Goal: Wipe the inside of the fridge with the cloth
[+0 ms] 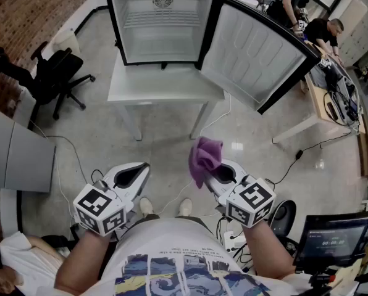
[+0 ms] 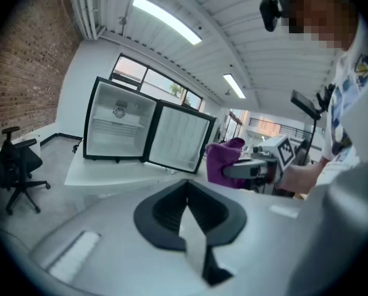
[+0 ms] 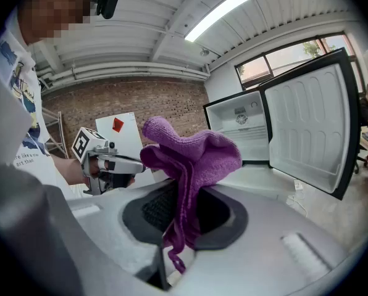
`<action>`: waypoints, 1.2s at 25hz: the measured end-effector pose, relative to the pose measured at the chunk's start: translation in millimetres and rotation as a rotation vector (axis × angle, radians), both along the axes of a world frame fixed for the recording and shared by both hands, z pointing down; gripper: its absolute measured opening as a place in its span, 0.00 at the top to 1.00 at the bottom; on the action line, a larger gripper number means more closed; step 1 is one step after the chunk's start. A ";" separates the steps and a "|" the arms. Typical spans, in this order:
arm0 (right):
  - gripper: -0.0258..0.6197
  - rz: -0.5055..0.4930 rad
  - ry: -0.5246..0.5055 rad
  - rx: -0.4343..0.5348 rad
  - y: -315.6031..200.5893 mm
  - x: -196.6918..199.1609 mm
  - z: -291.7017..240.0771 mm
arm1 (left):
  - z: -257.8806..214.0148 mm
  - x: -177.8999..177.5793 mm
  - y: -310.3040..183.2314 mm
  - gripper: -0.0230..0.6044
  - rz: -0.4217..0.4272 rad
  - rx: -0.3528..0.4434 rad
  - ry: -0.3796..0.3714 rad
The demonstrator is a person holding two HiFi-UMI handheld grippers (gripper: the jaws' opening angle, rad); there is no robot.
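A small black fridge (image 1: 162, 23) stands on a white table (image 1: 165, 88), its door (image 1: 252, 54) swung wide to the right and its white inside bare. My right gripper (image 1: 218, 168) is held low in front of my body, shut on a purple cloth (image 1: 205, 155) that bunches above the jaws and hangs down between them (image 3: 193, 153). My left gripper (image 1: 138, 171) sits beside it at the left, shut with nothing in it; its dark pads (image 2: 171, 205) meet. Both grippers are well short of the fridge (image 2: 119, 125).
A black office chair (image 1: 54, 73) stands left of the table and a grey cabinet (image 1: 17, 153) at the far left. People work at a desk (image 1: 323, 97) at the back right. Cables (image 1: 301, 156) lie on the floor, and a monitor (image 1: 332, 239) is at the lower right.
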State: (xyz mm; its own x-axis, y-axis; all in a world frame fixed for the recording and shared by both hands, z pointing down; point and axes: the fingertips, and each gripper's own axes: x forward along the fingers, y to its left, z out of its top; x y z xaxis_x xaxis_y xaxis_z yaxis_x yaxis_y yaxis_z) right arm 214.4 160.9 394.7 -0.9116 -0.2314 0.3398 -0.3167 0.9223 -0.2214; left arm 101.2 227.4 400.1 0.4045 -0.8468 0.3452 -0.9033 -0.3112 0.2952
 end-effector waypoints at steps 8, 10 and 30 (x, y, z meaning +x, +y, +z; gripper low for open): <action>0.85 -0.006 0.004 0.004 -0.7 -0.8 -3.7 | -1.0 -1.0 2.7 0.96 -0.009 -0.009 0.014; 0.85 -0.010 0.009 0.003 -1.6 -0.1 -3.4 | -1.8 -1.0 0.7 0.96 -0.009 -0.012 0.016; 0.85 -0.092 0.010 -0.049 -42.2 17.3 15.5 | 14.1 23.2 -38.7 0.95 -0.063 -0.047 0.010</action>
